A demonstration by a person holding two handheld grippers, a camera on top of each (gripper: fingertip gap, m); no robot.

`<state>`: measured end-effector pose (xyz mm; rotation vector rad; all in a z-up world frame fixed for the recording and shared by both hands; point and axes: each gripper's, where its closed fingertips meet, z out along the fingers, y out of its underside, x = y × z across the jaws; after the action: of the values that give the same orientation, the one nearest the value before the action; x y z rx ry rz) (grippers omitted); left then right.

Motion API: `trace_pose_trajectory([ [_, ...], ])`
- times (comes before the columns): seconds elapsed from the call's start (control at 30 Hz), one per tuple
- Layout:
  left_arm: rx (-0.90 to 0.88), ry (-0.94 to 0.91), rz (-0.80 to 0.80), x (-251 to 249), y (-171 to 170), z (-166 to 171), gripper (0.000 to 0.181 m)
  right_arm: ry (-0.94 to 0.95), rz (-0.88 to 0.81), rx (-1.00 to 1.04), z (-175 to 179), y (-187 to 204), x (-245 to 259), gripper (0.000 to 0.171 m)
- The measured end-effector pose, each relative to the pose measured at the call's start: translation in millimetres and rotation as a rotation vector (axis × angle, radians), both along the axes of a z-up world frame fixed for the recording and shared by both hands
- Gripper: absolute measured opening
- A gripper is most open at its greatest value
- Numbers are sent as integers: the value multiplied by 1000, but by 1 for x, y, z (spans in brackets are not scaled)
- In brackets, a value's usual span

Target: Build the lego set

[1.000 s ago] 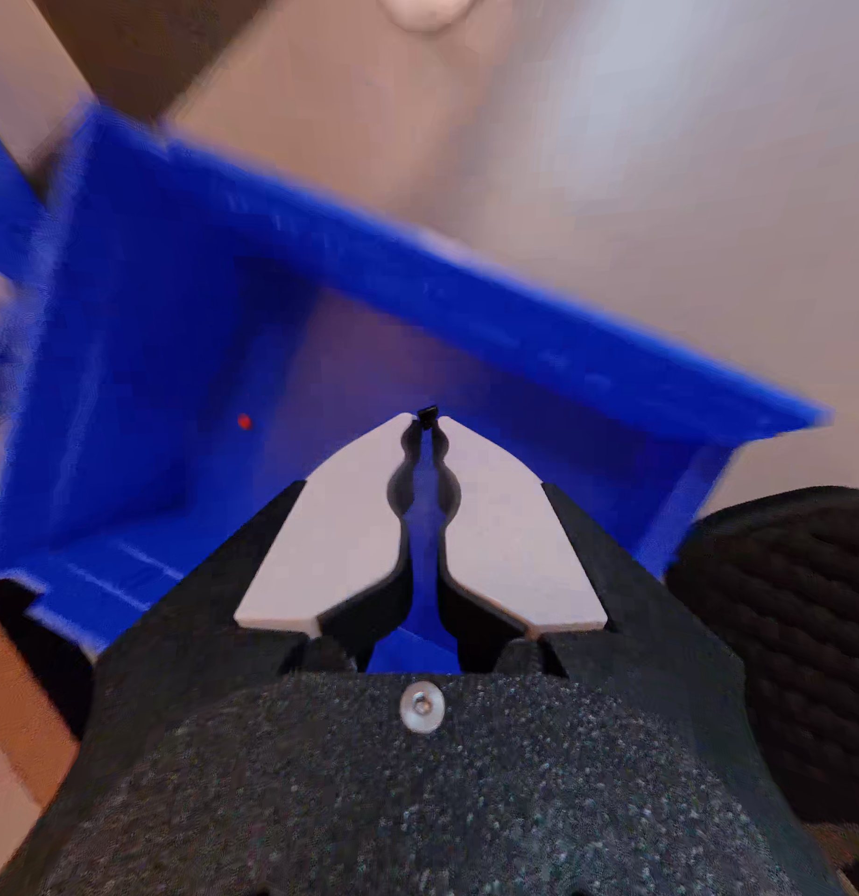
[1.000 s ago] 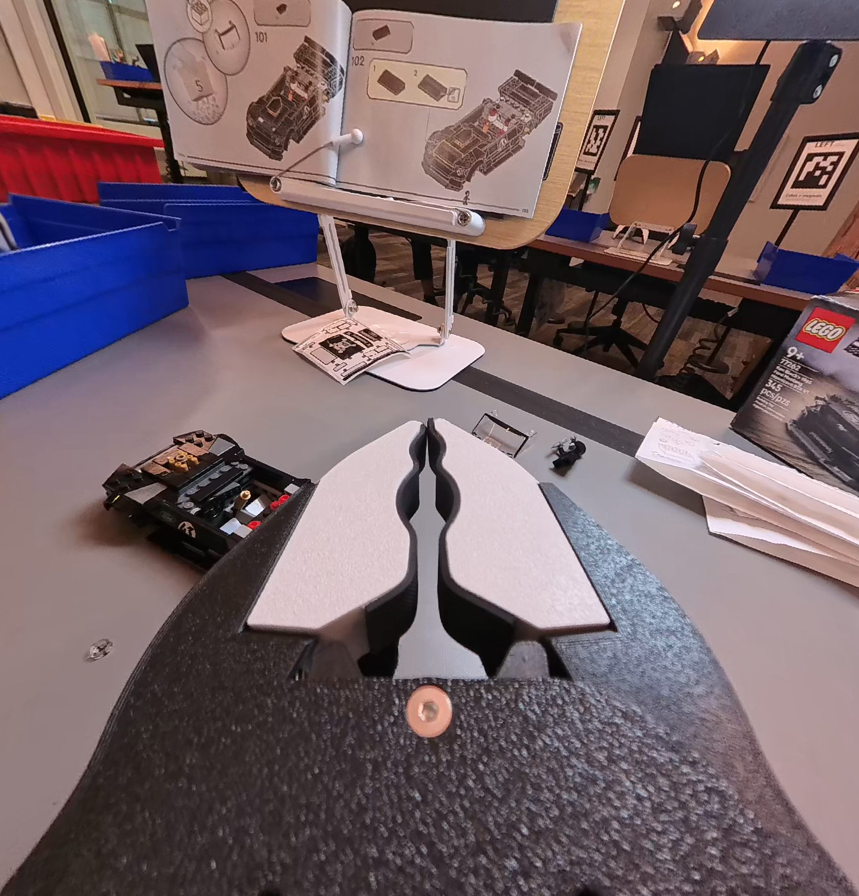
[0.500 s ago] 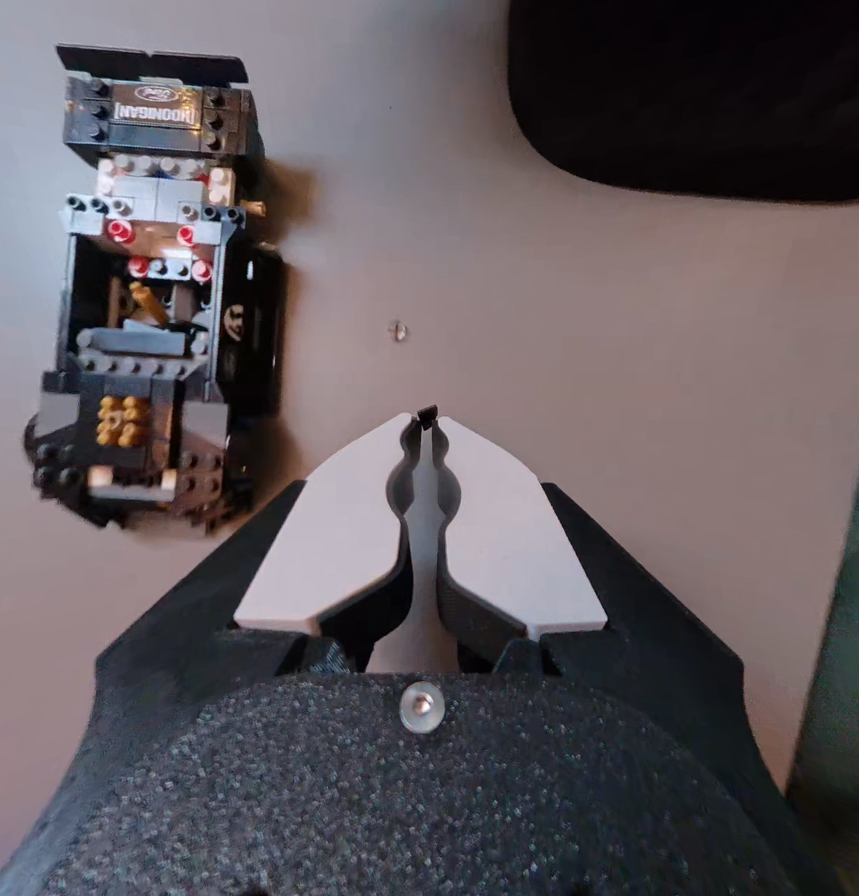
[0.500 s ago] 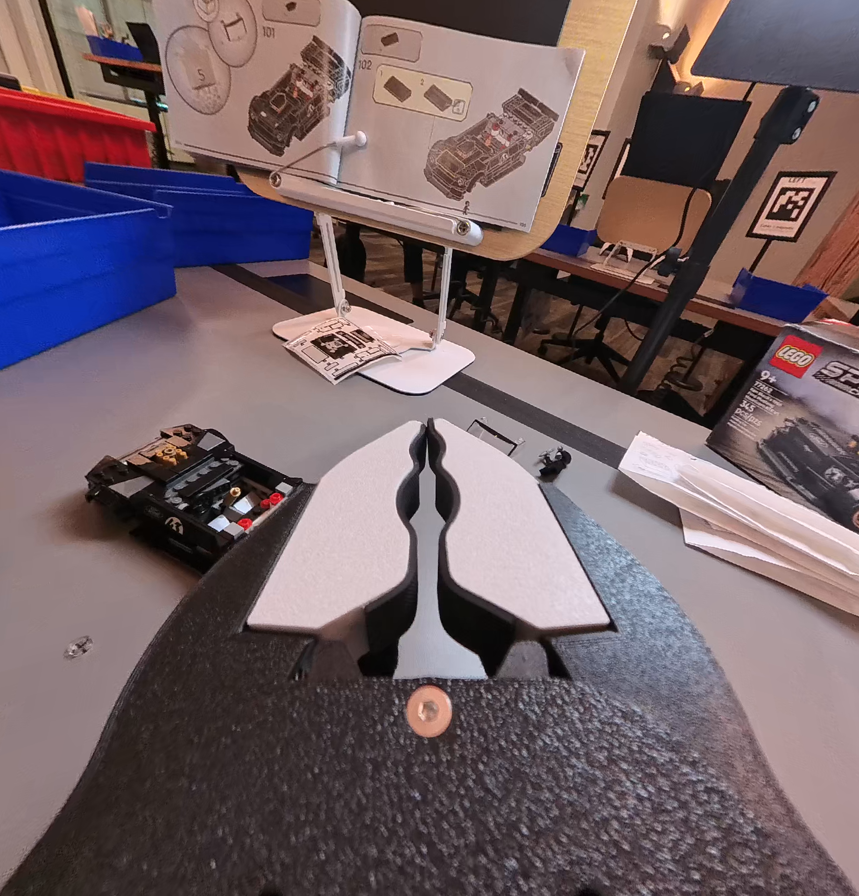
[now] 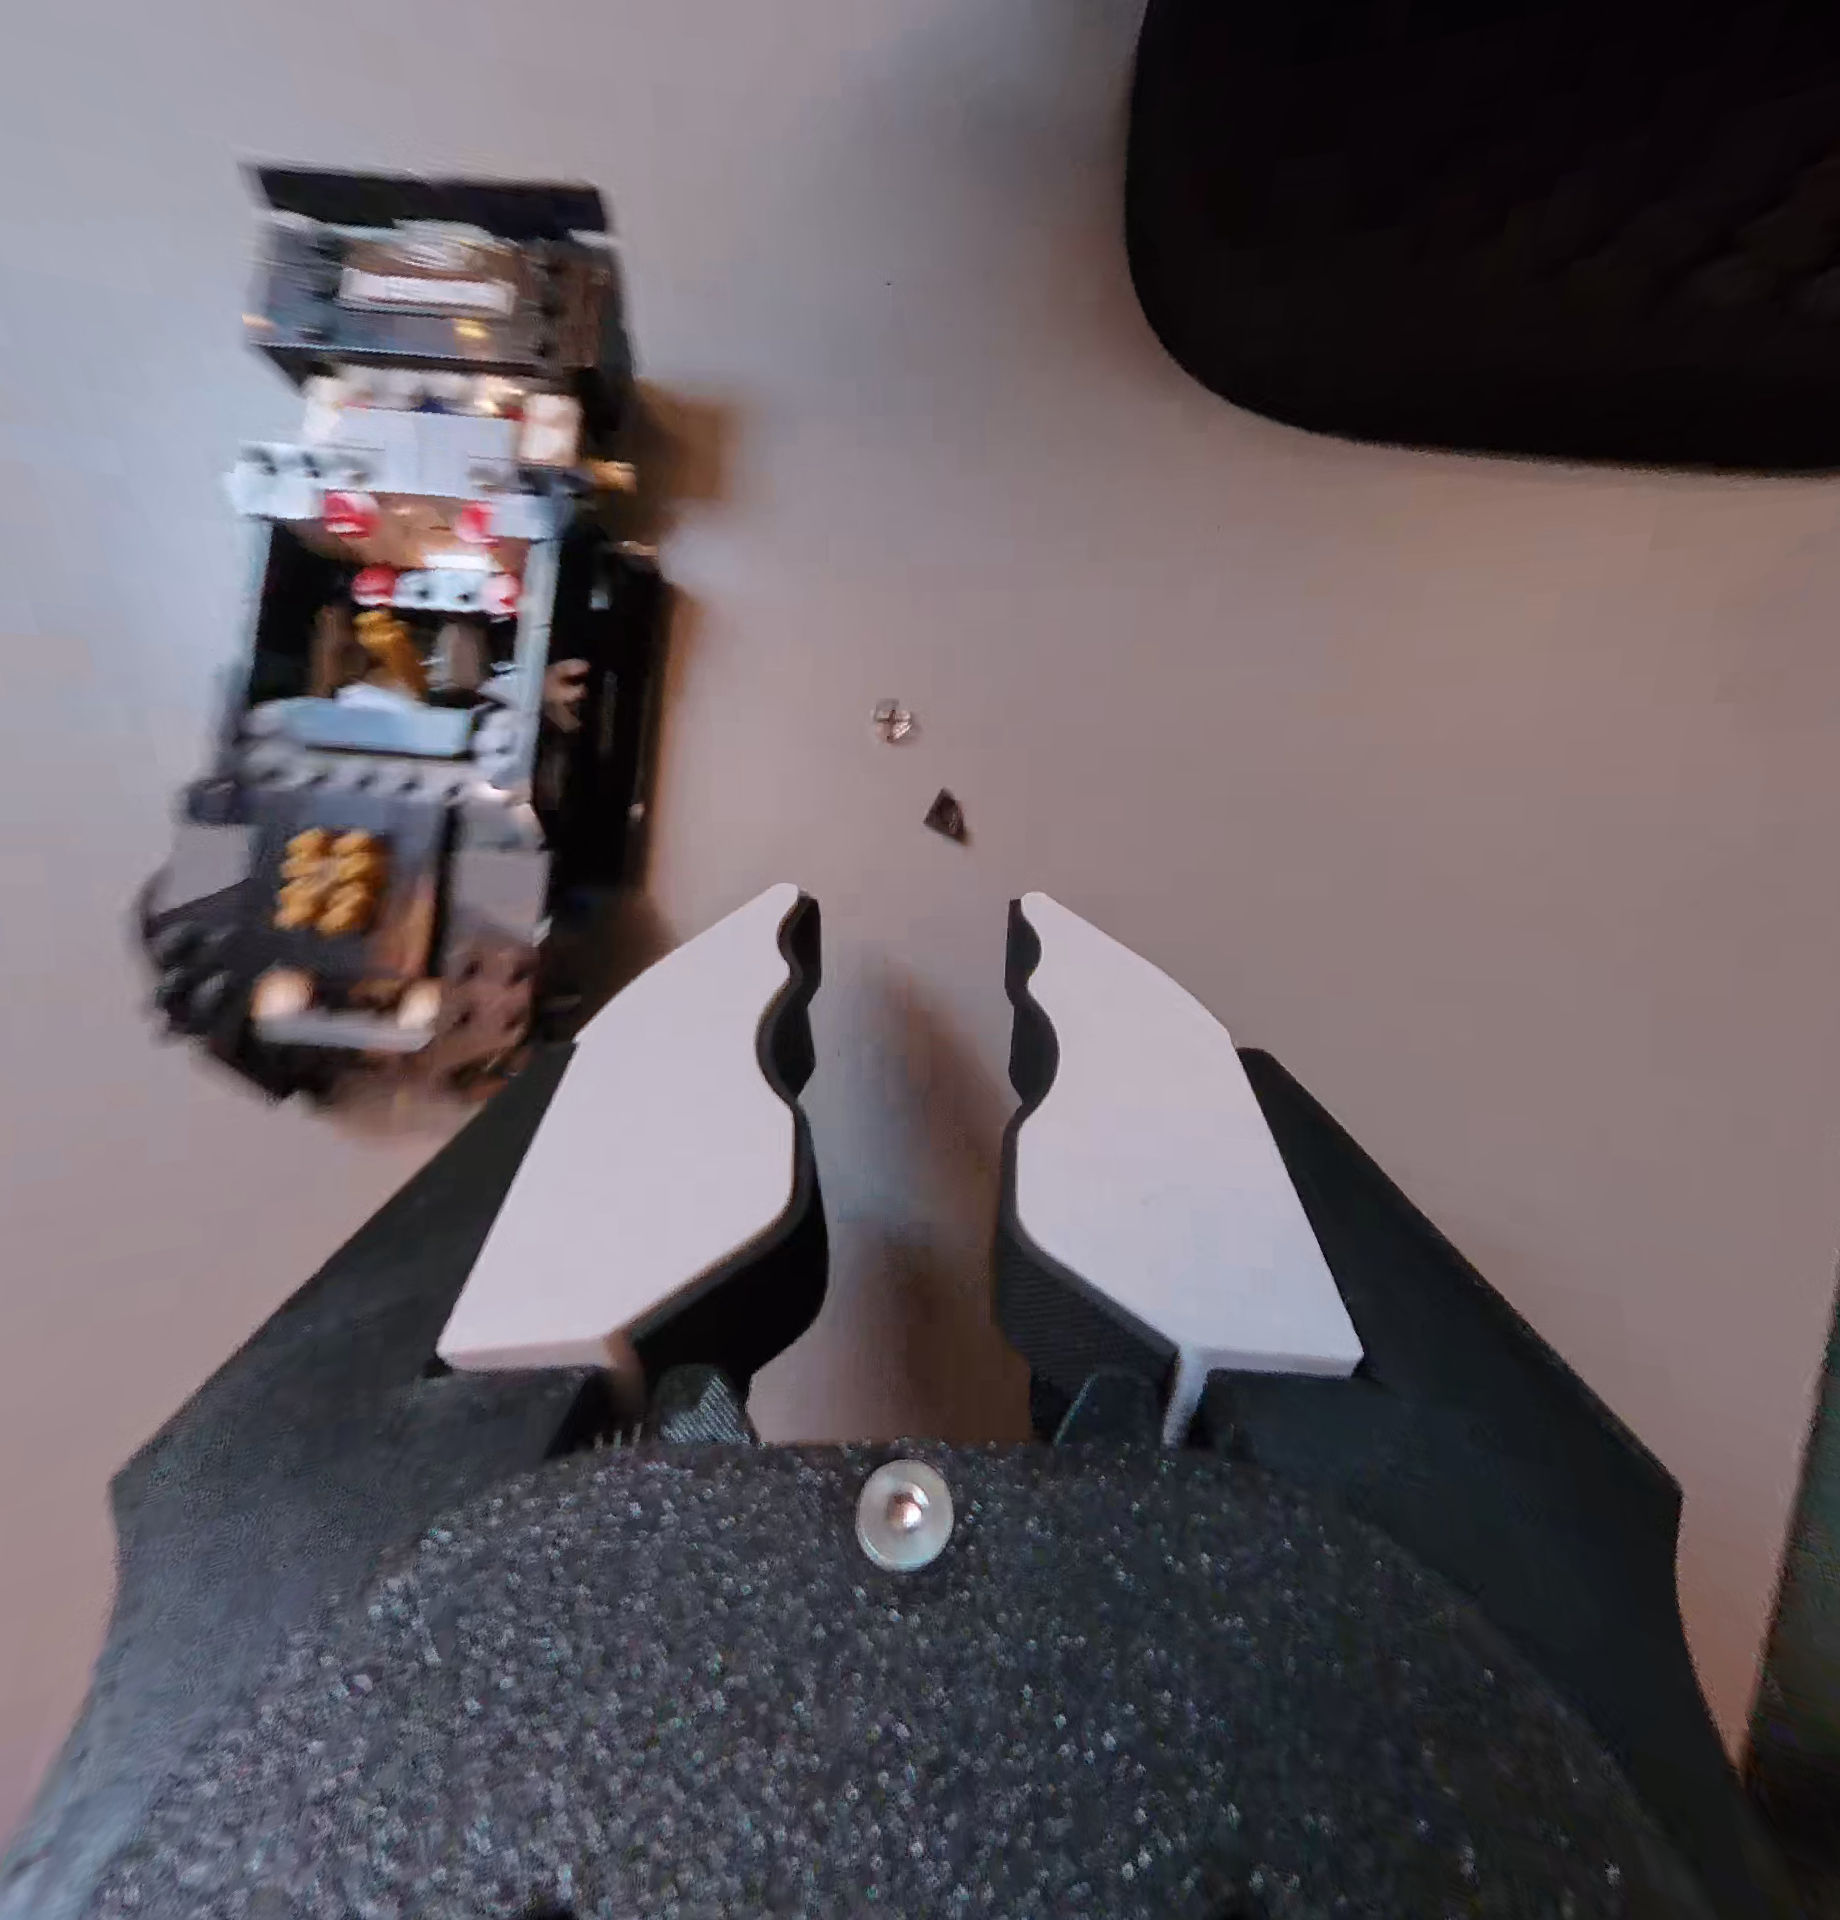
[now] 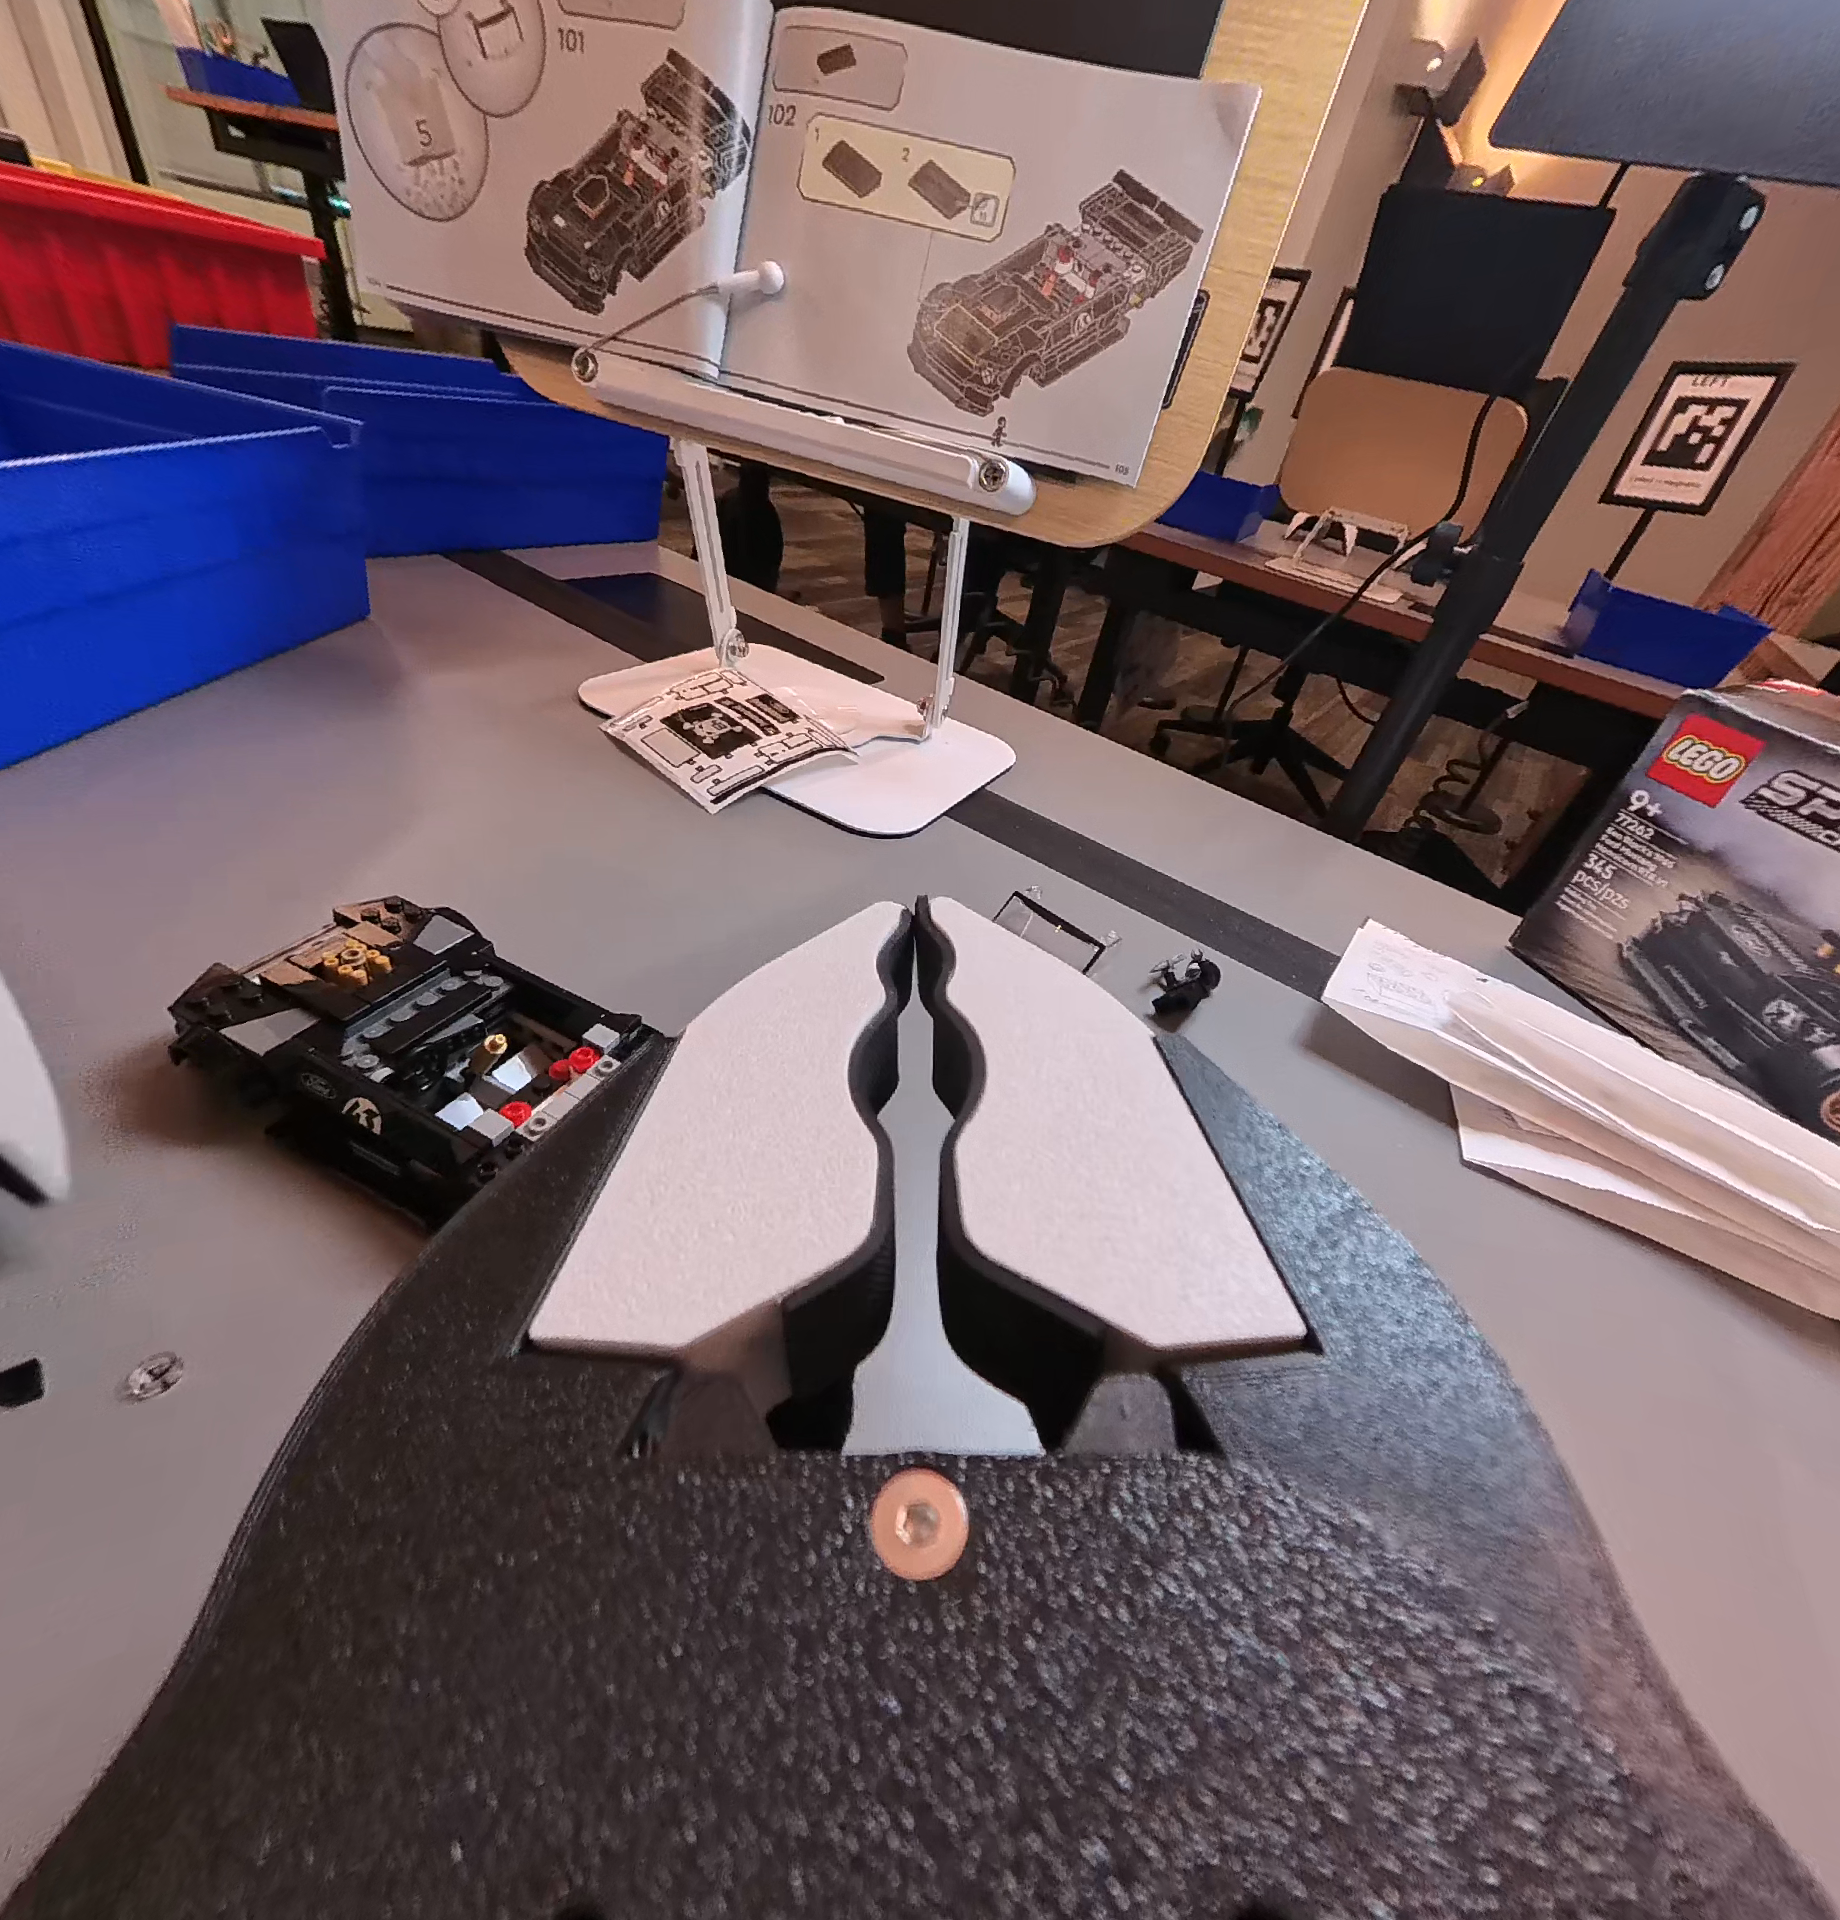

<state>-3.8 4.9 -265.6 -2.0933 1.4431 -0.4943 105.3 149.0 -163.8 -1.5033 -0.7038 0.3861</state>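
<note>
The partly built black lego car (image 5: 407, 644) lies on the grey table, left of my left gripper (image 5: 908, 914). The left gripper is open and empty above the table. A tiny black piece (image 5: 945, 812) lies just past its fingertips, beside a small clear round piece (image 5: 893, 719). In the right wrist view my right gripper (image 6: 914, 914) is shut and empty, low over the table, with the car (image 6: 407, 1049) to its left. The tiny black piece (image 6: 10, 1384) and the clear round piece (image 6: 153, 1378) show at the far left there, under a left gripper finger (image 6: 2, 1091).
An open instruction booklet (image 6: 791, 208) stands on a white stand, with a sticker sheet (image 6: 729, 738) at its base. A clear windscreen piece (image 6: 1051, 920) and a small black part (image 6: 1186, 977) lie ahead. Paper bags (image 6: 1581, 1101) and the set box (image 6: 1747, 894) are right; blue bins (image 6: 147, 540) left. The tips of one gripper are about 20 centimeters away from the tips of the other.
My left gripper came from the blue bin to the table beside the car, then opened and let go of the tiny black piece, which now lies on the table. The right gripper stayed shut.
</note>
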Motion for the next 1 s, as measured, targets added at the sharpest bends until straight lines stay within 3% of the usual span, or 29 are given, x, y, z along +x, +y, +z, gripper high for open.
trace_pose_trajectory([
  [0.13, 179, -104, 227, -70, 22, 80, 28, 16, -5, -6, 1, 2, 2, 0],
  [0.23, 365, -54, 558, -185, 56, 144, 20, 32, 5, -34, -3, 2, 0, 0],
  [0.3, 385, 102, 719, -267, 69, 158, 20, 44, 13, -45, -3, 1, -1, 0],
  [0.43, 22, 357, 903, -386, 74, 105, 24, 40, 14, -31, 0, -1, -2, 0],
  [0.53, -237, 320, 1070, -419, 75, 53, 21, 37, 14, -28, 0, -2, -3, 0],
  [0.67, -312, 287, 1231, -432, 82, 21, 11, 49, 25, -44, -2, -2, -4, 0],
  [0.8, -377, 287, 1316, -434, 85, 5, 22, 55, 39, -42, 0, -4, -6, 0],
  [1.0, -441, 370, 1379, -441, 81, -15, 21, 25, 18, 2, 5, -4, -3, 0],
])
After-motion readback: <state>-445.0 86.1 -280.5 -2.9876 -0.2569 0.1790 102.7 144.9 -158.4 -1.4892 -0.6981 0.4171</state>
